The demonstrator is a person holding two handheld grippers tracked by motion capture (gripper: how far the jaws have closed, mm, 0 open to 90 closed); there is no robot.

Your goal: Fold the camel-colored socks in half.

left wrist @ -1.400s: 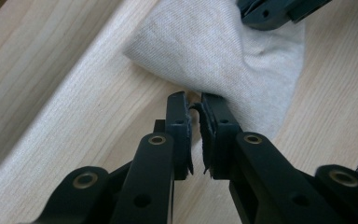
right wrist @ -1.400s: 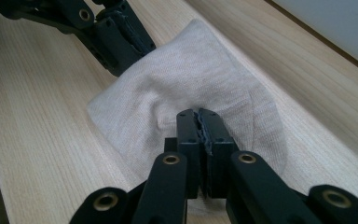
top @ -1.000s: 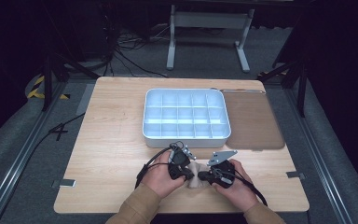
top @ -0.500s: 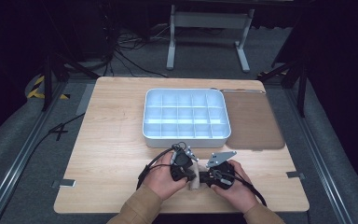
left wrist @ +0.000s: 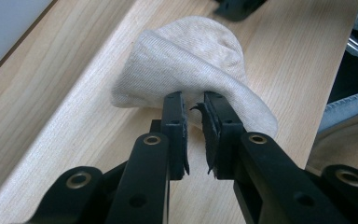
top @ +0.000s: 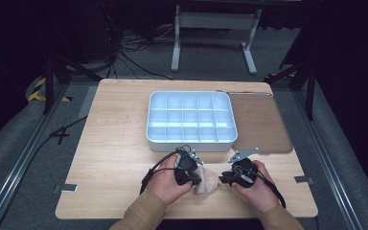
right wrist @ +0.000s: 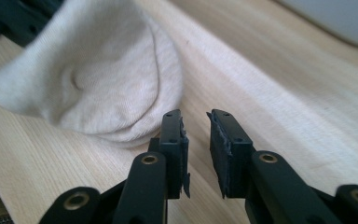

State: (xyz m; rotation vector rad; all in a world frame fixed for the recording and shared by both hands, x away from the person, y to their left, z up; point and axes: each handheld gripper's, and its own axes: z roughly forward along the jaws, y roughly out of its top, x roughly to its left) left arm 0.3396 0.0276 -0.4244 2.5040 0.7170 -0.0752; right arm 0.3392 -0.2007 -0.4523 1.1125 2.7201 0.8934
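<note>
A beige sock (top: 207, 182) lies bunched on the wooden table (top: 115, 143) near its front edge, between my two grippers. My left gripper (top: 196, 180) comes at it from the left. In the left gripper view its jaws (left wrist: 193, 100) stand nearly closed on the sock's (left wrist: 191, 60) near edge, and the fabric rises like a tent from the tips. My right gripper (top: 223, 178) sits just right of the sock. Its jaws (right wrist: 195, 119) are slightly apart with nothing between them, the left tip beside the sock's (right wrist: 107, 79) rounded end.
A white compartment tray (top: 191, 143) stands just beyond the hands at mid-table. A brown mat (top: 261, 124) lies to its right. The table's front edge runs right behind the sock. Bare wood stretches to the left of the tray.
The left gripper has edged right onto the sock, and the sock now shows more between the two grippers. The right gripper has hardly moved.
</note>
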